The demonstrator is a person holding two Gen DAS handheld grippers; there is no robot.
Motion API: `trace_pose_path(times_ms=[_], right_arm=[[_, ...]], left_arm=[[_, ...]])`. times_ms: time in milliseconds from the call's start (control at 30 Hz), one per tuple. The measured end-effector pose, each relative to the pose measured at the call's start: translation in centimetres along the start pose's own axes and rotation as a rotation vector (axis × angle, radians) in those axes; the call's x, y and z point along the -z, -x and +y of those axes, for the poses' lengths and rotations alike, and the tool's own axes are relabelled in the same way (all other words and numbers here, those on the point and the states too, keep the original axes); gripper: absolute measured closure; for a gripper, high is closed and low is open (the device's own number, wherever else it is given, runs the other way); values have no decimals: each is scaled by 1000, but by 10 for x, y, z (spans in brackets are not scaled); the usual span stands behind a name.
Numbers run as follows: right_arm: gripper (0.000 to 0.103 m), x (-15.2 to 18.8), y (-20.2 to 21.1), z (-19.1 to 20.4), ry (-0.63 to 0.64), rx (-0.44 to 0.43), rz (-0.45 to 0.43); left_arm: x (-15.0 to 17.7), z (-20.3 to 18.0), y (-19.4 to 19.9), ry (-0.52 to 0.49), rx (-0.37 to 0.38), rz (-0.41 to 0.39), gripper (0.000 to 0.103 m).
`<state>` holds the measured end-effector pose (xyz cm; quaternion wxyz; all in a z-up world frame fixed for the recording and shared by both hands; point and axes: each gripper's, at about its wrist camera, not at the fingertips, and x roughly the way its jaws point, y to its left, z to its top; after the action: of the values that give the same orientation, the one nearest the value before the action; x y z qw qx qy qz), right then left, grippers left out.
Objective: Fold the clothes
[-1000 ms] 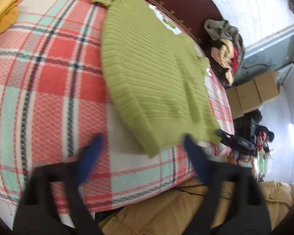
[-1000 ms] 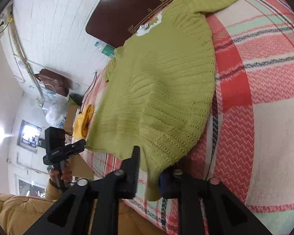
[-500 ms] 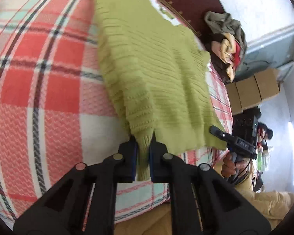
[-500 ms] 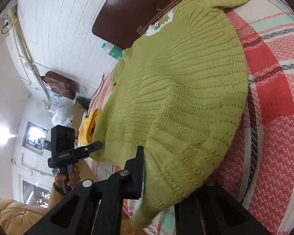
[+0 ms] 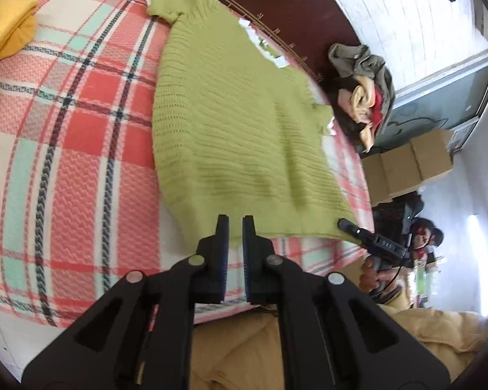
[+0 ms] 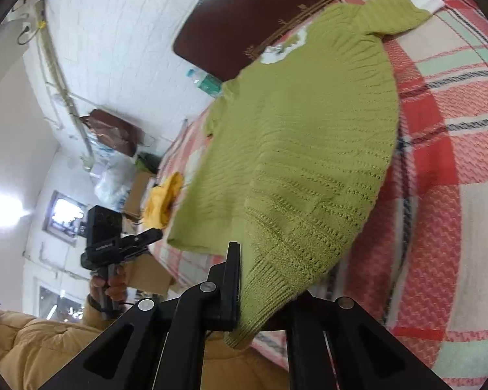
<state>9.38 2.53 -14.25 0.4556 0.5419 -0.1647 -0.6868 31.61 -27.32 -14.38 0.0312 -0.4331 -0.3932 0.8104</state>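
Sweater (image 5: 237,136) on bed (image 5: 65,162)

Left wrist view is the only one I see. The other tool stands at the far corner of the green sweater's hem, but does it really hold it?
Observer: Yes. In the right wrist view the right tool is shut on the ribbed hem corner of the green sweater; its jaws have just been closing, with the hem between them.
Operator: Does that corner lie on the blanket?
Observer: No, it is raised off the plaid blanket and droops over the tool.
Operator: Is anything beside the headboard on that side?
Observer: A bottle with a green label is next to the headboard.
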Motion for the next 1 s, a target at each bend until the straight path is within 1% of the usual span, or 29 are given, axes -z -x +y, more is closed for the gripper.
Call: trace_pose_path(times_ms=[33,67,100,133,167,200,267,333,367,400,433,500,600,667,733,767,867,900,1000], right_arm=[[86,1,-1,-2,7,44,12],[80,2,-2,-3,18,85,26],[69,3,2,0,50,117,32],[64,4,9,7,91,145,36],[62,5,15,13,132,173,40],[60,6,21,19,173,201,44],[60,8,33,31,255,257,52],[59,10,43,54,361,246,48],[55,10,44,68,415,226,37],[42,10,42,82,467,202,22],[37,11,36,94,509,175,19],[37,14,9,116,603,145,38],[37,23,-52,143,751,167,90],[37,29,-93,157,827,184,134],[37,40,-127,165,916,179,185],[37,45,-140,168,965,198,196],[37,58,-172,172,1100,303,192],[36,61,-176,173,1131,319,170],[36,60,-182,175,1161,349,117]], left_arm=[[1,1,-2,-13,-26,4,78],[3,-2,-3,-40,-87,-11,47],[4,-4,-3,-68,-142,-26,22],[6,-8,-1,-100,-153,-47,19],[8,-11,1,-127,-161,-67,19],[6,-9,3,-122,-150,-75,18],[4,-6,6,-113,-130,-90,18],[0,1,0,-95,-135,-78,18],[-2,4,-5,-83,-135,-66,18],[-4,7,-10,-72,-135,-54,18],[-5,6,-17,-65,-133,-46,18],[-6,3,-24,-83,-134,-47,18],[-9,-1,-27,-108,-125,-41,18],[-11,-1,-29,-99,-118,-37,18],[-12,0,-29,-93,-108,-37,18],[-13,1,-29,-89,-102,-36,18],[-14,4,-29,-70,-78,-40,18],[-15,5,-29,-65,-68,-41,18],[-16,8,-30,-48,-39,-44,17]])
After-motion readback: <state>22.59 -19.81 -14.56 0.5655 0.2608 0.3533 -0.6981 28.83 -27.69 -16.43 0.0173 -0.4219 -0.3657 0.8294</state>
